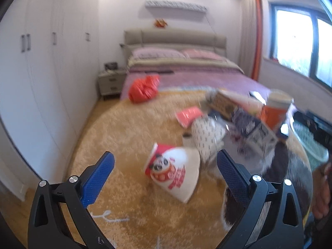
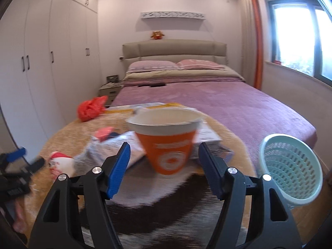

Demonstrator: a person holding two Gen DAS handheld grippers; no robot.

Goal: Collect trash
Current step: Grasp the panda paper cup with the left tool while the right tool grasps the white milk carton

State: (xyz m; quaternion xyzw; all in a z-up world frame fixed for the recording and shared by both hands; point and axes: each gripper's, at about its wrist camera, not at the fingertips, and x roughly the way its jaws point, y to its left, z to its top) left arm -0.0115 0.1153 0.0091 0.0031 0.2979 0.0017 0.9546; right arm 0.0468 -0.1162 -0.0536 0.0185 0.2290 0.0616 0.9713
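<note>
We see an orange cup (image 2: 169, 143) with white rim, a pale-green perforated basket (image 2: 290, 166), a red bag (image 1: 143, 89), a golden-yellow rug (image 1: 128, 124), a mauve bedspread (image 2: 217, 103), and blue finger pads (image 2: 119, 170).

A bedroom is shown. White wardrobe doors (image 2: 41, 47) are ranged along the left wall. A bed (image 2: 207, 99) with a beige padded headboard (image 2: 174, 50) is covered in a mauve spread. A nightstand (image 2: 109, 90) is placed beside it. Daylight is admitted through a window (image 2: 300, 35) framed by an orange-edged curtain (image 2: 254, 33). The floor is covered by a shaggy yellow rug (image 1: 124, 134).
</note>
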